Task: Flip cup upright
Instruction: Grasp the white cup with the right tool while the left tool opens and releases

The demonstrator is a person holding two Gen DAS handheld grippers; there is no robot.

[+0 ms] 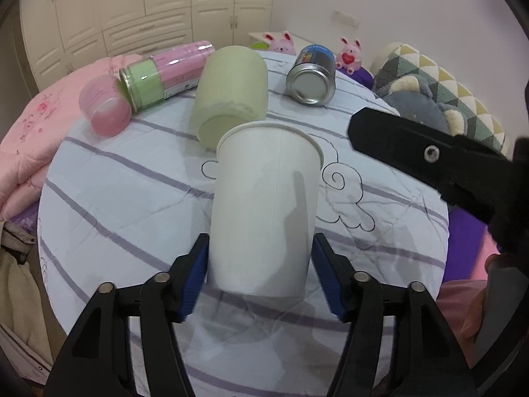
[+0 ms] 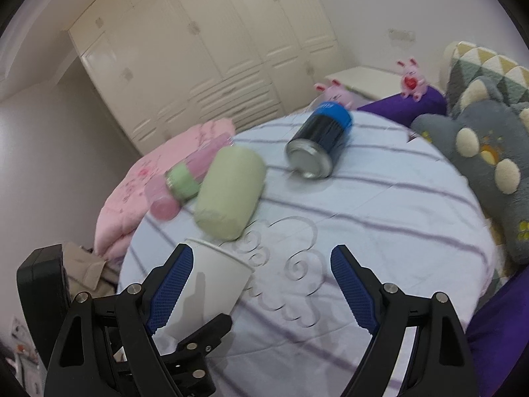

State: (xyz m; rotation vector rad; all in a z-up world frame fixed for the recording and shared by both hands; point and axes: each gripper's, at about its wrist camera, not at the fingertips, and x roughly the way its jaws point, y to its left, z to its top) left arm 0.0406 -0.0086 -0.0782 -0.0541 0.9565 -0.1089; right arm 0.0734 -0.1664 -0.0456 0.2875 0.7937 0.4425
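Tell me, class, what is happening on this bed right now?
A person holds two handheld grippers over a striped bedsheet. The left gripper has its blue pads on either side of a white paper cup, near its base, rim pointing away; whether the cup is lifted is unclear. The right gripper is open and holds nothing, beside the cup. A green roll, a pink and green bottle and a metal can lie on their sides beyond.

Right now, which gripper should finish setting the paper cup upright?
Left. The left gripper already brackets the white paper cup, blue pads at both sides near its base, rim up. The right gripper is open over the striped sheet, cup off to its left.
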